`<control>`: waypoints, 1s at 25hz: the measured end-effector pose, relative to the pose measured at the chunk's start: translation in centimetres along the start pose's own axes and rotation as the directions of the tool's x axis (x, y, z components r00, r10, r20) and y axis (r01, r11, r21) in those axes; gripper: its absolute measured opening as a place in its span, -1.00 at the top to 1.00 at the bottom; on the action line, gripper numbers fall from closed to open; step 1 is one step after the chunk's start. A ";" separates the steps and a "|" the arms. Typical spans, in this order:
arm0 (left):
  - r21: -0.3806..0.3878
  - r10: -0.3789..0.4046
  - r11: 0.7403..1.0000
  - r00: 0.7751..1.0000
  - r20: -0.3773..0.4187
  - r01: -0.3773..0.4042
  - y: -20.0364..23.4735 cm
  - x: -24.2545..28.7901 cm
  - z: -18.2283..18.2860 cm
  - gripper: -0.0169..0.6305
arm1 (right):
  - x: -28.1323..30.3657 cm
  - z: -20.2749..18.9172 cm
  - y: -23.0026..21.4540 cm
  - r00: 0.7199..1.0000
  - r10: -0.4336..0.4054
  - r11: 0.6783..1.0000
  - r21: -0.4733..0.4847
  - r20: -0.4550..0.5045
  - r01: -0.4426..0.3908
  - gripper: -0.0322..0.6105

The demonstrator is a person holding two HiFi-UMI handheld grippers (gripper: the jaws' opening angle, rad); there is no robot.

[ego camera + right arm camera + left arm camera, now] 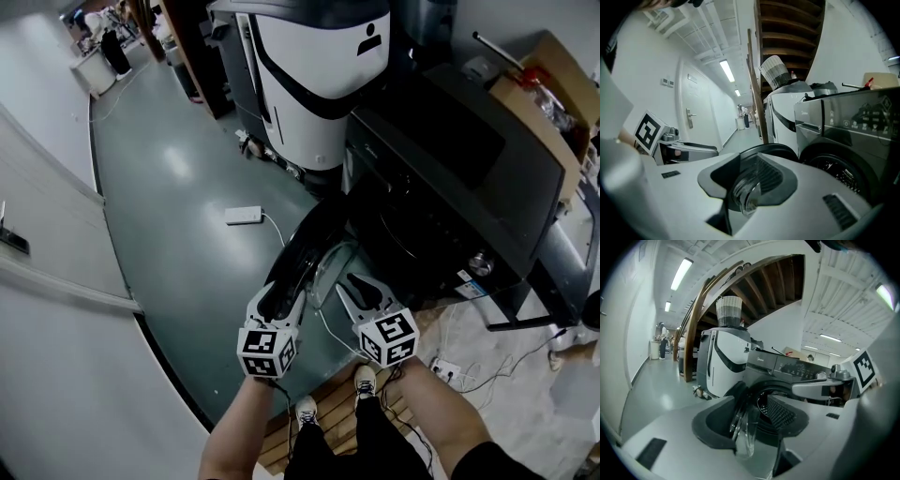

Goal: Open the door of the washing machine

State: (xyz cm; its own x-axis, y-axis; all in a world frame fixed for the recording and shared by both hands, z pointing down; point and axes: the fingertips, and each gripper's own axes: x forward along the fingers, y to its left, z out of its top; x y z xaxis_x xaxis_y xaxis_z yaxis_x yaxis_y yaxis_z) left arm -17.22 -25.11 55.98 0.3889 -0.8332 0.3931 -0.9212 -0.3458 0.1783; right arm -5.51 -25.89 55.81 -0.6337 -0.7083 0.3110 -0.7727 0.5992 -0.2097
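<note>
The dark grey front-loading washing machine (441, 178) stands at two o'clock in the head view. Its round black door with a bulging glass window (305, 244) is already swung wide open toward the grey-green floor (169, 187), leaving the drum mouth (764, 404) uncovered.

The left gripper (279, 302) is at the door's near edge. Its fingers are spread, and in its own view the glass (745, 427) stands edge-on in the gap, with neither pad seen pressing it. The right gripper (356, 286), just beside it at three o'clock, also has its fingers spread, with the door's glass (747, 187) showing between them.

A white power strip (244, 215) lies on the floor at eleven o'clock.
</note>
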 end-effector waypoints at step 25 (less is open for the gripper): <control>0.160 -0.495 0.859 0.869 0.014 0.487 -19.2 -14.2 3.7 0.89 | -25.0 3.9 3.9 0.898 -0.417 0.909 0.048 0.138 0.414 0.85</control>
State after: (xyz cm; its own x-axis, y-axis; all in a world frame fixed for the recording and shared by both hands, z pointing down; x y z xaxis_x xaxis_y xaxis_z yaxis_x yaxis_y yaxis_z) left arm -5.12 -8.28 43.63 0.7937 -0.5587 0.2408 -0.6038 -0.7715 0.2003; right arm 7.14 -7.27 43.62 -0.2524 -0.9376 0.2391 -0.9666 0.2331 -0.1063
